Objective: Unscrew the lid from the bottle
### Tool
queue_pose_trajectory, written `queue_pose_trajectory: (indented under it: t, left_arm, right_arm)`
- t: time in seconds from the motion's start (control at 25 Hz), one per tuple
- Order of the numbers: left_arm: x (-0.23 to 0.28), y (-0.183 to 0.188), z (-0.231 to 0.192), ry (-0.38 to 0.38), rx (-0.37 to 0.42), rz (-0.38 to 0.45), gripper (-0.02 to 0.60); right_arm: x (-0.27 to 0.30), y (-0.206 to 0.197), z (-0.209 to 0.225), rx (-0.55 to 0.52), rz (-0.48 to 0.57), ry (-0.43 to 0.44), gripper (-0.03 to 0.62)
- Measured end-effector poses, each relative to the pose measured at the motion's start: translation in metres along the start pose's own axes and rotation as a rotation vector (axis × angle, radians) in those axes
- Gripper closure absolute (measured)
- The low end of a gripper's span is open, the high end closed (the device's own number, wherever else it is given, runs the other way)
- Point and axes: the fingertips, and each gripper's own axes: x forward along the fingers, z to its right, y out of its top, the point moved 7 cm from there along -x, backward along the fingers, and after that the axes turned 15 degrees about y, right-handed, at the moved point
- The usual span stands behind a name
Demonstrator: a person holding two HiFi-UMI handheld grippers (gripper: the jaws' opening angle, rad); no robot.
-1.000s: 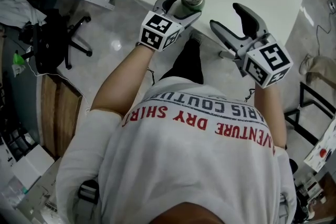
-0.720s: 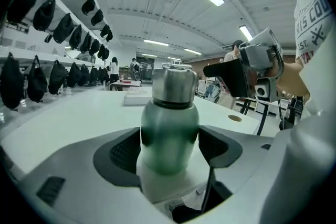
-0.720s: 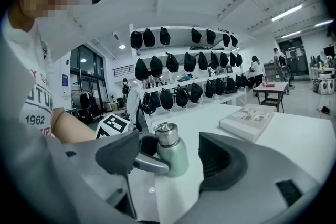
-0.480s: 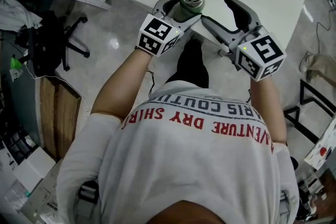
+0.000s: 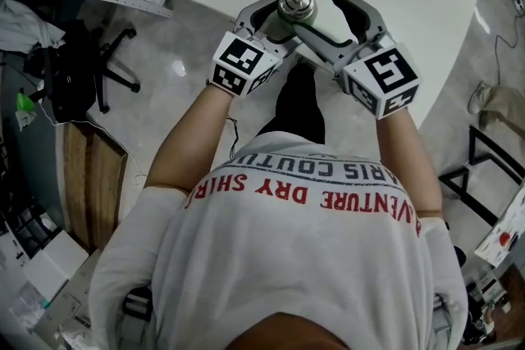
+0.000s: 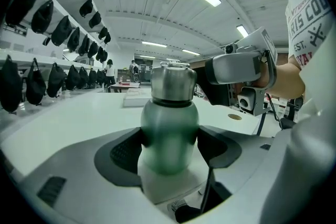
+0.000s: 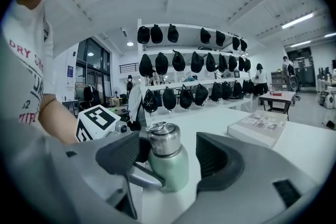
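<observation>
— How is the bottle [image 7: 169, 168] being held?
— Its smooth, rounded green body is being clamped between the left gripper's [image 6: 169, 147] jaws, probably so that turning is being prevented.
— And the lid [image 7: 164, 139]?
— The shiny steel cylinder is being straddled by the right gripper [image 7: 170, 156], jaws wide apart, nothing gripped yet; a twisting grip seems intended.

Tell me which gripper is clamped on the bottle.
The left gripper: its jaws squeeze the bottle. The right gripper stands open, jaws either side of the lid.
</observation>
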Motion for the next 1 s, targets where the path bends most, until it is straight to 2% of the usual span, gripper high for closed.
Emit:
queue_pose_trajectory:
  t: [0.28, 0.32, 0.4, 0.64, 1.0]
  left_arm:
    - [0.0, 0.0, 0.002, 0.008, -0.003, 0.0, 0.233]
    - [0.0, 0.0, 0.002, 0.009, -0.003, 0.0, 0.233]
    - [0.0, 0.0, 0.002, 0.011, -0.004, 0.001, 0.233]
    - [-0.001, 0.0, 0.001, 0.012, -0.004, -0.001, 0.233]
    - [0.001, 0.002, -0.001, -0.053, 0.031, -0.007, 0.233]
  right_arm:
    - [0.014, -0.001, 0.001, -0.043, -0.006, 0.019, 0.263]
    - [0.015, -0.001, 0.0, -0.059, -0.012, 0.016, 0.272]
    - [0.018, 0.0, -0.001, -0.097, -0.026, 0.004, 0.332]
    - [0.022, 0.002, -0.004, -0.135, -0.044, 0.009, 0.358]
    - [0.019, 0.003, 0.0, -0.165, -0.07, 0.068, 0.361]
